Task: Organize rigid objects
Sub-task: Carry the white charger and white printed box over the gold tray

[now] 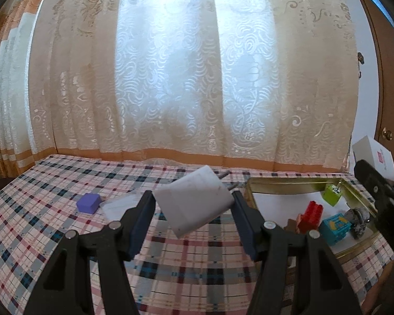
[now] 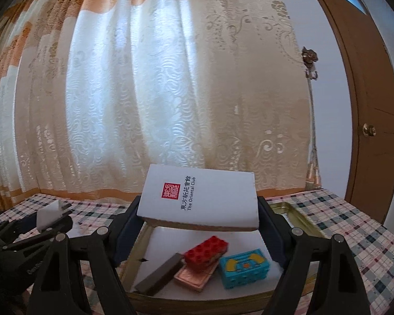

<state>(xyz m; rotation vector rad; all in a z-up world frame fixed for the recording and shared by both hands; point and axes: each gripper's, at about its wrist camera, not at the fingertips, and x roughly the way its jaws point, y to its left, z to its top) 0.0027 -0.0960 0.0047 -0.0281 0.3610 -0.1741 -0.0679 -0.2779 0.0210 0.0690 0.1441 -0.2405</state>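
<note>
My left gripper (image 1: 193, 203) is shut on a white plug adapter (image 1: 197, 200), held tilted above the checked tablecloth with its metal pins pointing toward the far right. My right gripper (image 2: 199, 210) is shut on a flat white box (image 2: 199, 199) with a red seal and printed text, held level over the gold tray (image 2: 299, 211). In the tray lie a red brick (image 2: 206, 252), a turquoise block (image 2: 245, 266), a pink flat piece (image 2: 194, 275) and a dark brown bar (image 2: 160, 274). The left wrist view also shows a green cube (image 1: 332, 194) and a grey lump (image 1: 358, 219) in the tray (image 1: 283, 181).
A purple cube (image 1: 88, 203) and a piece of clear wrapping (image 1: 119, 206) lie on the tablecloth left of the adapter. A patterned curtain (image 1: 191, 73) hangs close behind the table. A brown door (image 2: 367, 105) with a brass knob stands at the right.
</note>
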